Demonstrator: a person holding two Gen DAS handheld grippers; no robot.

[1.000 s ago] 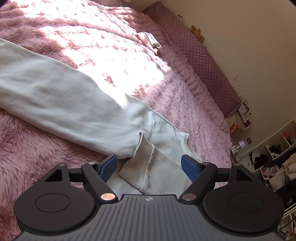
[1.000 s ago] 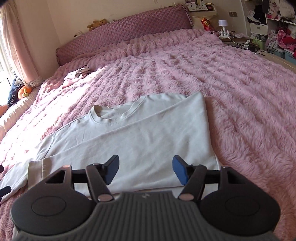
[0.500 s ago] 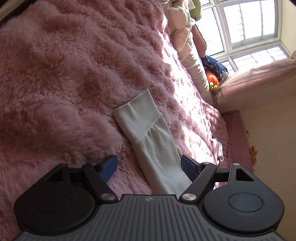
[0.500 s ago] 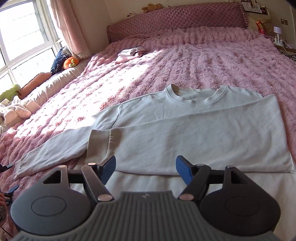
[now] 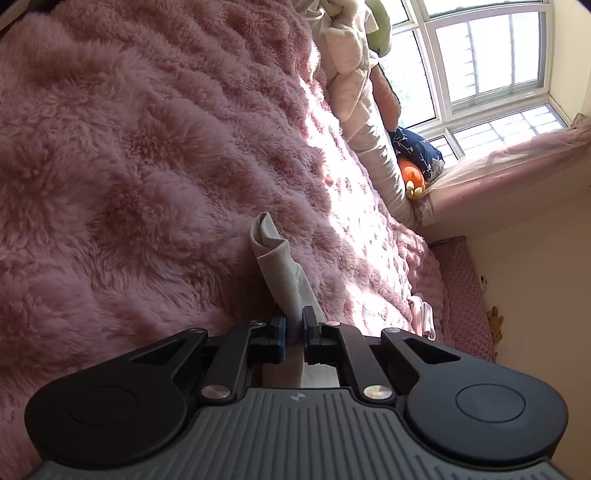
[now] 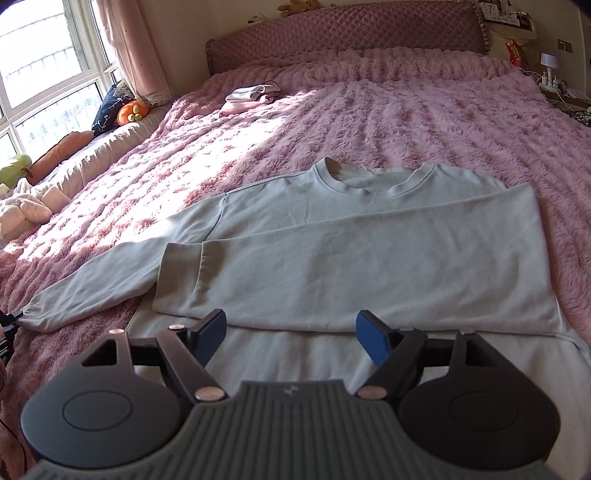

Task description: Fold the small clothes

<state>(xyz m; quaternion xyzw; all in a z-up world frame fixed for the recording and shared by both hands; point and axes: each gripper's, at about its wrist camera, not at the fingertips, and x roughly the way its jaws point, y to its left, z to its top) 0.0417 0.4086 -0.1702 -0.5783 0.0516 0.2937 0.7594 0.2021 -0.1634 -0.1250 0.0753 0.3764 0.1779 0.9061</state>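
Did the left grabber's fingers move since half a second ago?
Yes. The left gripper has shut on the sleeve cuff, which earlier lay flat on the pink blanket between open fingers.

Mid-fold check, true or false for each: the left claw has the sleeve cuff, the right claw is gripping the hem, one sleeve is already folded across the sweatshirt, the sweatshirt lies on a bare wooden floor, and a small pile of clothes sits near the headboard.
1. The left claw is shut on the sleeve cuff. True.
2. The right claw grips the hem. False: it is open and holds nothing, poised over the sweatshirt.
3. One sleeve is folded across the chest. True.
4. The sweatshirt lies on a wooden floor. False: it lies on a fluffy pink blanket.
5. A small pile of clothes sits near the headboard. True.
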